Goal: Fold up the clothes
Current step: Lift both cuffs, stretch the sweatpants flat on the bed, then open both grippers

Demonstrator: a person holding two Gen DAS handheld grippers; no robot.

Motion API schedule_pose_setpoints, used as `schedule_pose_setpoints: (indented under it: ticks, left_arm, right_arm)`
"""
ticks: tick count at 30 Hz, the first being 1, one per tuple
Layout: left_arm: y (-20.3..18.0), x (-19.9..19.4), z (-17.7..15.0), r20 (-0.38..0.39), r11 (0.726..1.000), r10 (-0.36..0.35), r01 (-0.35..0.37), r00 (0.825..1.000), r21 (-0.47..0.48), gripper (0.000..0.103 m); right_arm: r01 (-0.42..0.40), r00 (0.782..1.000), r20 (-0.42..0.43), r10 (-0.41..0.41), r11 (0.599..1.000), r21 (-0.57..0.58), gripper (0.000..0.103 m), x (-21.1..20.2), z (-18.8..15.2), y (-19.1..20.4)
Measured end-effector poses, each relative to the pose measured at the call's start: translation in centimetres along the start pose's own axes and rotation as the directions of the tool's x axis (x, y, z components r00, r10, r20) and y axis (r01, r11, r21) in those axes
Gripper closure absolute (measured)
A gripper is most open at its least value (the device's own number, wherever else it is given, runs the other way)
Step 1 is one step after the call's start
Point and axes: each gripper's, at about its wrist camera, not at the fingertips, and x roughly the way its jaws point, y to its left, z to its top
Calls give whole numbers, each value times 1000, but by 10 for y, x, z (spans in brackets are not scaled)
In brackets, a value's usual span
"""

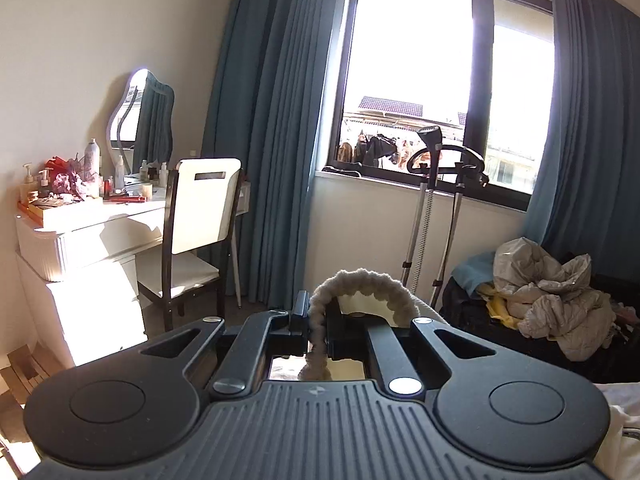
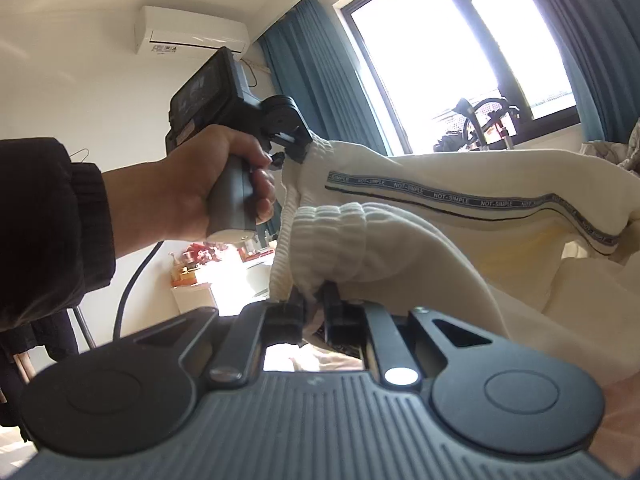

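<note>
Black-fingered right hand-held gripper (image 2: 312, 312) clenches the ribbed waistband of cream knit trousers with a lettered grey side stripe (image 2: 460, 216), lifted in the air before the window. Left hand-held gripper (image 2: 298, 148), held in a bare hand (image 2: 208, 188), pinches the same waistband's other end, jaws clamped tight.

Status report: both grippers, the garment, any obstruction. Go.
Left gripper shut on cream ribbed-cuff trousers. Right gripper shut on the other ribbed edge. Trousers held aloft between them. Nothing in the way.
</note>
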Motion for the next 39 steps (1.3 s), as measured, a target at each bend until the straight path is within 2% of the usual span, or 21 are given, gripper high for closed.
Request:
schedule_pose_setpoints:
  ticks: [4,8,13,15,17,18,19,22,25,30,35,39]
  left_arm:
    - [39,68,-31,-88,997,76,-77,993,-12,94]
    - [56,113,-72,-175,992,123,-118,977,37,94]
    - [69,132,-97,-249,992,124,-117,961,41,92]
    - [72,127,-97,-254,993,117,-109,960,46,89]
    - [71,121,-92,-262,989,146,-130,954,76,73]
    - [70,116,-89,-268,983,177,-157,947,95,54]
    - [68,107,-86,-260,980,188,-163,947,113,43]
    - [63,75,-78,-229,974,194,-161,954,156,36]
    - [53,32,-74,-208,979,168,-138,964,148,33]
    - [21,-50,-86,-168,991,71,-50,983,125,32]
    - [-20,-124,-117,-175,991,-31,54,984,126,32]
    - [-53,-168,-145,-187,989,-82,103,979,107,32]
  right_arm:
    - [-26,992,-124,25,1000,-9,91,65,-37,19]
    - [-24,976,-215,29,999,28,90,96,-65,17]
    - [-39,960,-276,58,997,71,88,112,-67,12]
    - [-61,951,-299,82,995,80,83,118,-65,8]
    - [-75,941,-325,92,995,63,69,120,-62,9]
    - [-81,936,-338,94,995,52,64,120,-60,10]
    - [-89,932,-348,98,995,40,60,119,-60,10]
    - [-93,929,-359,84,996,-9,53,105,-56,5]
    - [-81,931,-360,51,994,-69,53,76,-45,6]
    - [-15,943,-332,-39,988,-157,53,13,-22,2]
    - [55,950,-290,-111,979,-195,53,-42,0,-12]
    - [133,948,-261,-183,971,-197,53,-90,20,-33]
